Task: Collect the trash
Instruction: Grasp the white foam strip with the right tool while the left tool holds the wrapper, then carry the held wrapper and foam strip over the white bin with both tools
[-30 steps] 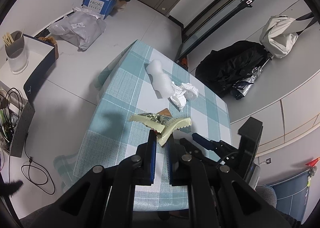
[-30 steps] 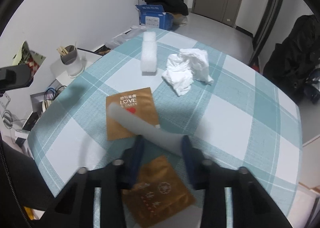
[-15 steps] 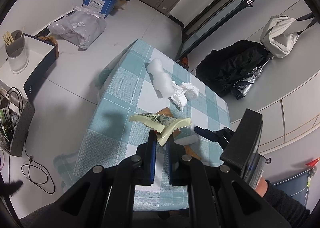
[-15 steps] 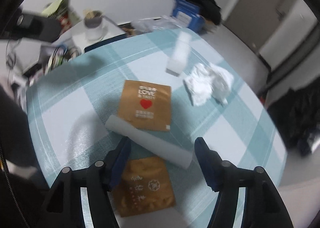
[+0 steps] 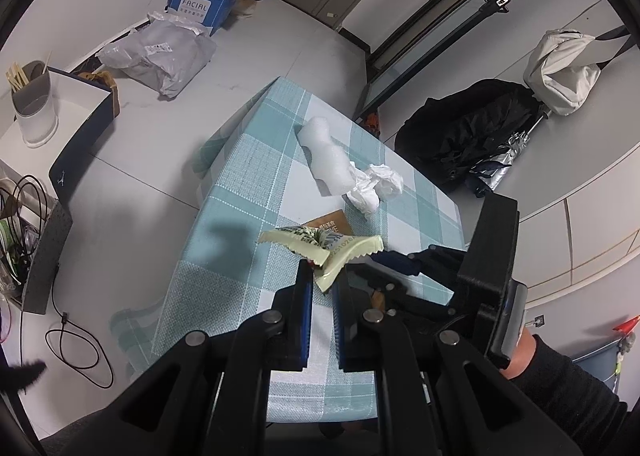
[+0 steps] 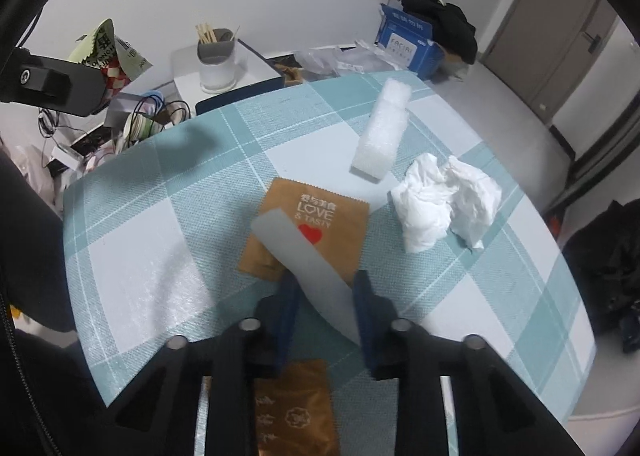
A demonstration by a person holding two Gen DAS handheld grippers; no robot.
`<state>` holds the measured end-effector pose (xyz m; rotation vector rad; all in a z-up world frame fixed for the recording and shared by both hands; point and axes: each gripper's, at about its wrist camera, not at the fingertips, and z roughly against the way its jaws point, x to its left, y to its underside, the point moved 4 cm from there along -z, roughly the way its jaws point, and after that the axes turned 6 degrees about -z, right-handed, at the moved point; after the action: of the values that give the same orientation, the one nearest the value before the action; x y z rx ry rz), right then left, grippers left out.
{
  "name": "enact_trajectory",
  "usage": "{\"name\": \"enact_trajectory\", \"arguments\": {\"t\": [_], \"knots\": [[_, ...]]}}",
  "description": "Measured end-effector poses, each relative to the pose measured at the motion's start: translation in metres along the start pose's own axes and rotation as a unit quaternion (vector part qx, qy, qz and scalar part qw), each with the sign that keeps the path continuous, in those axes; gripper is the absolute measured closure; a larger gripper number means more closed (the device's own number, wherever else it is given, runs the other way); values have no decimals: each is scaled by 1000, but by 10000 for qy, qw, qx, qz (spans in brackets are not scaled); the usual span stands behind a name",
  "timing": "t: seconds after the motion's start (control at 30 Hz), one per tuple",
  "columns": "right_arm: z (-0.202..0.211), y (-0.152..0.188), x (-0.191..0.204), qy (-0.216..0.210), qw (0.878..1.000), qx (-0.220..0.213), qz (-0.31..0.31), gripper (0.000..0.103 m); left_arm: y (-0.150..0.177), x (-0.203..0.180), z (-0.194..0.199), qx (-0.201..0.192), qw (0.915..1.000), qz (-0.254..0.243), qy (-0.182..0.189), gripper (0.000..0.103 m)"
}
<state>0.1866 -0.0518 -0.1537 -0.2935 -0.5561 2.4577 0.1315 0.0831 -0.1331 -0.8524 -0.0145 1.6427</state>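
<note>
Half a second earlier the right gripper [image 6: 326, 306] was spread wide around the frosted translucent plastic strip [image 6: 308, 268]; now it is clamped on it, so the strip can be lifted. The pale green crinkled snack wrapper [image 5: 320, 246] remains pinched in the left gripper [image 5: 322, 288]. At 12 o'clock lies the glossy brown foil sachet [image 6: 316, 215]; at 1 o'clock, the crumpled white tissue [image 6: 444, 207].

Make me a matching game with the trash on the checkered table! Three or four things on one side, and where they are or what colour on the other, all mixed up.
Things:
1. green wrapper
2. grey strip
3. crumpled tissue
4. LOVE packet

Descriptions:
A. brown, with a red heart
B. pinched in the left tongs
C. white, lying beside the foam block
D. between the fingers of the right tongs

Pairs: 1-B, 2-D, 3-C, 4-A
</note>
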Motion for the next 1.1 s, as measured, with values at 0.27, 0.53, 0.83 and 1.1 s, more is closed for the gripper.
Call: {"name": "enact_trajectory", "arguments": {"t": [0.27, 0.53, 0.83, 1.1], "knots": [[20, 1, -7, -248, 9992, -32, -298, 98, 1, -2, -1, 21, 10000, -35, -83, 98], [47, 3, -12, -519, 9949, -155, -847, 98, 1, -6, -1, -46, 9998, -106, -156, 98], [110, 17, -24, -666, 9847, -681, -1457, 98, 3, -32, 10, -466, 9961, -651, -373, 98], [184, 38, -34, -587, 9734, -1283, -1805, 98, 0, -87, 40, -1157, 9837, -1277, -515, 98]]}}
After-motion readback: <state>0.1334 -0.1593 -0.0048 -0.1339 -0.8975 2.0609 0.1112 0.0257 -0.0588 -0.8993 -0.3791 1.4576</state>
